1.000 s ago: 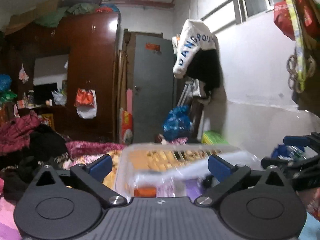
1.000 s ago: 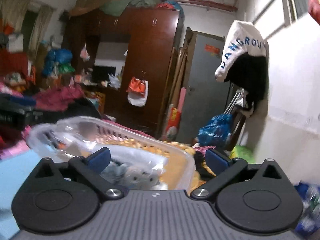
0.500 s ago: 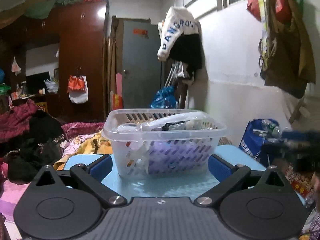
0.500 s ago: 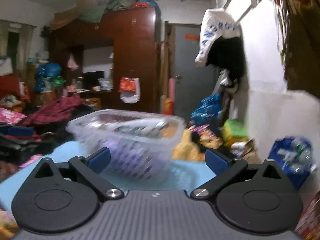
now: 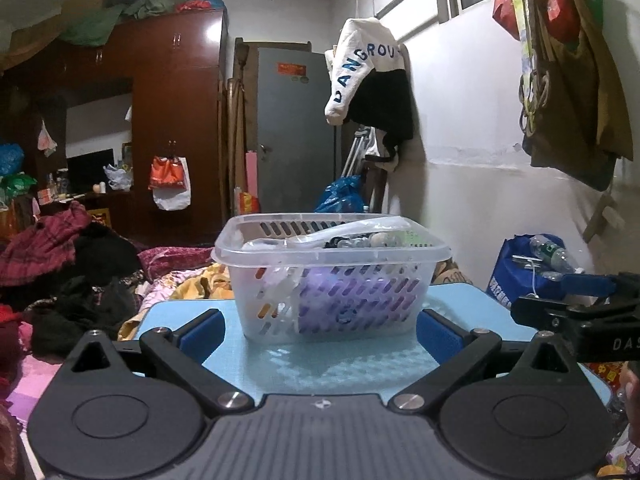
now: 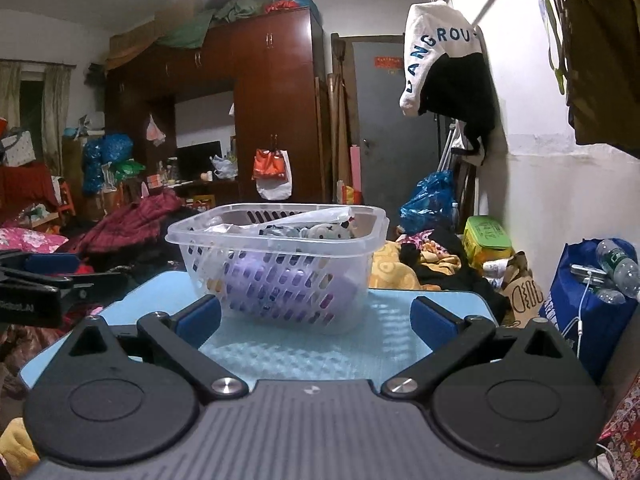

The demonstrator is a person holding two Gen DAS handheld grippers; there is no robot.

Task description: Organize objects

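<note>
A clear slotted plastic basket [image 5: 330, 258] stands on a light blue table [image 5: 340, 364]. It holds a purple item [image 5: 344, 300], clear plastic wrap and small soft things at the top. My left gripper [image 5: 318, 330] is open and empty, low over the table just in front of the basket. My right gripper [image 6: 316, 318] is open and empty, also in front of the basket [image 6: 280, 248], which sits a little left of its middle. The right gripper shows at the right of the left wrist view [image 5: 580, 308]; the left gripper shows at the left of the right wrist view [image 6: 44, 284].
A bed with piled clothes [image 5: 64, 264] lies left of the table. A blue bag with bottles [image 6: 596, 296] stands at the right by the wall. A wardrobe [image 5: 172, 120] and grey door [image 5: 296, 132] stand behind. Bags hang on the wall [image 5: 568, 92].
Both grippers have pulled back and down from the basket, which now rests on the blue table. One second ago it was close up and raised in front of both cameras.
</note>
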